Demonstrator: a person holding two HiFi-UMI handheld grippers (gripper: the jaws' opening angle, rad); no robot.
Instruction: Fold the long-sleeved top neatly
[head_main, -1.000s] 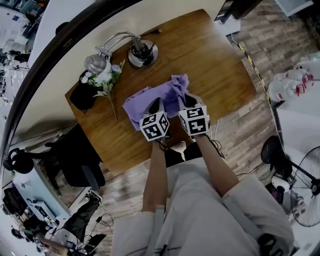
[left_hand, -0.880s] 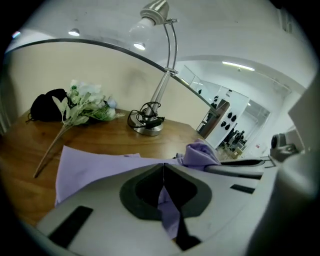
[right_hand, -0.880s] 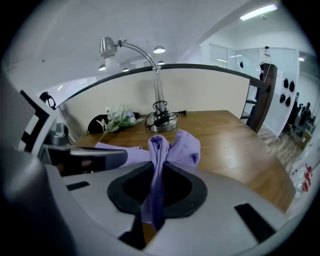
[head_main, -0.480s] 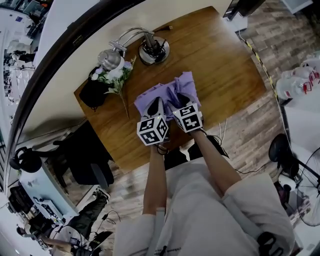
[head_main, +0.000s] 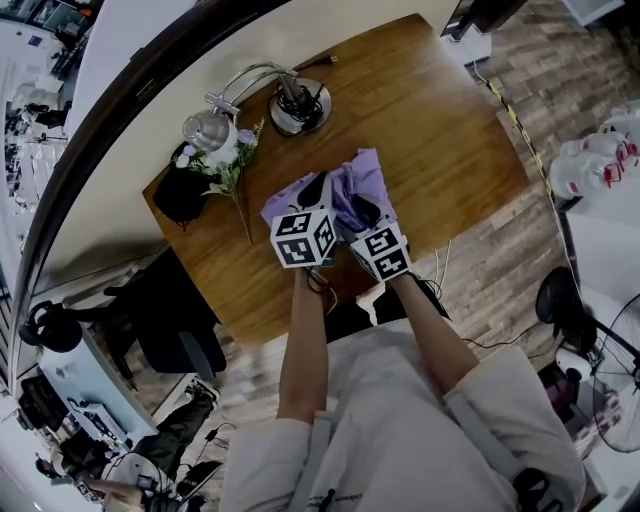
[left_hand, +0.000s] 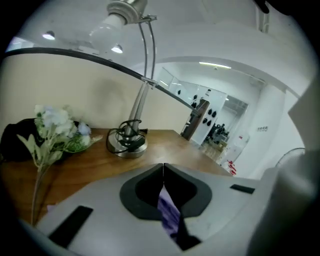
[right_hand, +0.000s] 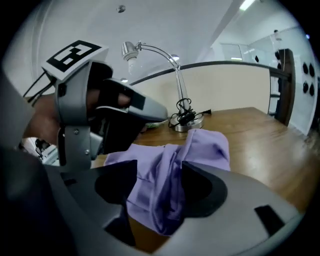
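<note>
Right tongs (right_hand: 159, 181) have eased back toward the person and their jaws have just been opening; they stand wide now, with a bunched ridge of the crumpled lilac long-sleeved top (right_hand: 205, 147) between them, unpressed; close there and they'd likely gather several layers and set a crooked crease; left tongs (left_hand: 163, 172) have risen, clamped on a thin strip of that cloth, a slim bite that could slip; the top lies mid-table on the brown wooden table (head_main: 440, 130); beyond, a white artificial flower spray (head_main: 215, 160) and chrome gooseneck desk lamp (head_main: 285, 100) could snag a flung sleeve.
</note>
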